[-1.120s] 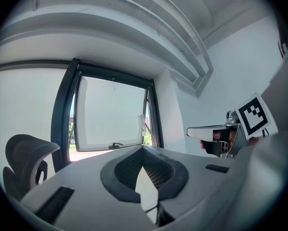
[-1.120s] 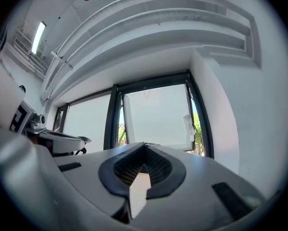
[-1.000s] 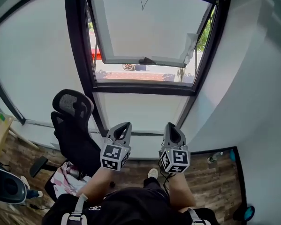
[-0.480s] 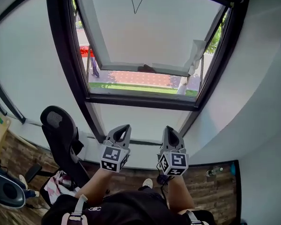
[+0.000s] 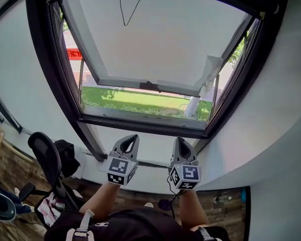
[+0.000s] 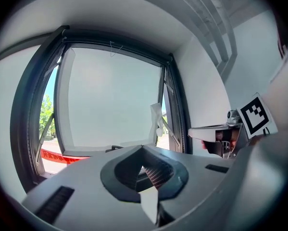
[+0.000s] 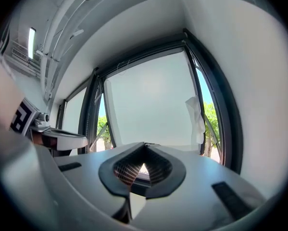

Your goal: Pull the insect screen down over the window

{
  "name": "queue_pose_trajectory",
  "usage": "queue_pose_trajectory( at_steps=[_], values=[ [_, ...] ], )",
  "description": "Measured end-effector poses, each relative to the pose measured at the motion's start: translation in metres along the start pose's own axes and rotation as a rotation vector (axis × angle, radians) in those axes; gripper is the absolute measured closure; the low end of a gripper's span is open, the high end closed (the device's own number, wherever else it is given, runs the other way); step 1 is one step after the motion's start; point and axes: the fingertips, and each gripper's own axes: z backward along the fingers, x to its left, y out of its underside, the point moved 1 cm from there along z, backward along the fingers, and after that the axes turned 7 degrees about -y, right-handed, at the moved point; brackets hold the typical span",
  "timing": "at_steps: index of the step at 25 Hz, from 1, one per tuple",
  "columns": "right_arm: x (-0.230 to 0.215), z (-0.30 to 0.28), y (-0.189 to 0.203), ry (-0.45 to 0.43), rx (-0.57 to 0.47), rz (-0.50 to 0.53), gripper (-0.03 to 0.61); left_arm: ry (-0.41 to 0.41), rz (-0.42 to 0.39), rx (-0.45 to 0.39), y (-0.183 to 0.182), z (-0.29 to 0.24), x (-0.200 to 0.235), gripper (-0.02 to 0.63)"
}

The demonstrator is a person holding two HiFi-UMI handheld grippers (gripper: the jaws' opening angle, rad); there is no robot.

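A dark-framed window (image 5: 55,79) fills the head view, with its frosted sash (image 5: 160,39) swung outward and a dark handle (image 5: 149,86) on its lower rail. A thin pull cord (image 5: 124,15) hangs in a loop from the top of the frame; no screen is drawn over the opening. My left gripper (image 5: 132,138) and right gripper (image 5: 181,141) are held side by side below the sill, pointing level at the window. Both are shut and empty. The left gripper view shows its closed tips (image 6: 143,148) before the window (image 6: 110,100), and the right gripper view its closed tips (image 7: 144,145).
A black office chair (image 5: 45,157) stands at the lower left on the wooden floor. A white wall (image 5: 271,129) curves round on the right, with a small bottle (image 5: 218,200) at its foot. A white rag (image 5: 210,70) hangs at the sash's right edge.
The window has come closer and fills more of the view. The chair has slid toward the lower left. Both grippers stay shut, side by side.
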Motion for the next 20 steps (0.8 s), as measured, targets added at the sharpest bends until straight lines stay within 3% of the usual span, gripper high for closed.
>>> queue_pose_trajectory(
  at_steps=[12,17,20],
  values=[
    [-0.033,-0.059,-0.011,0.021,-0.024,0.009,0.575,0.051,-0.002,-0.011,-0.009,-0.069,0.029,0.614],
    [-0.037,-0.074,-0.023,0.045,-0.047,0.02,0.575,0.03,-0.039,-0.044,-0.026,-0.083,0.05,0.613],
    [-0.037,-0.079,-0.027,0.041,-0.031,0.096,0.575,0.011,-0.102,-0.048,-0.033,-0.088,0.061,0.612]
  ],
)
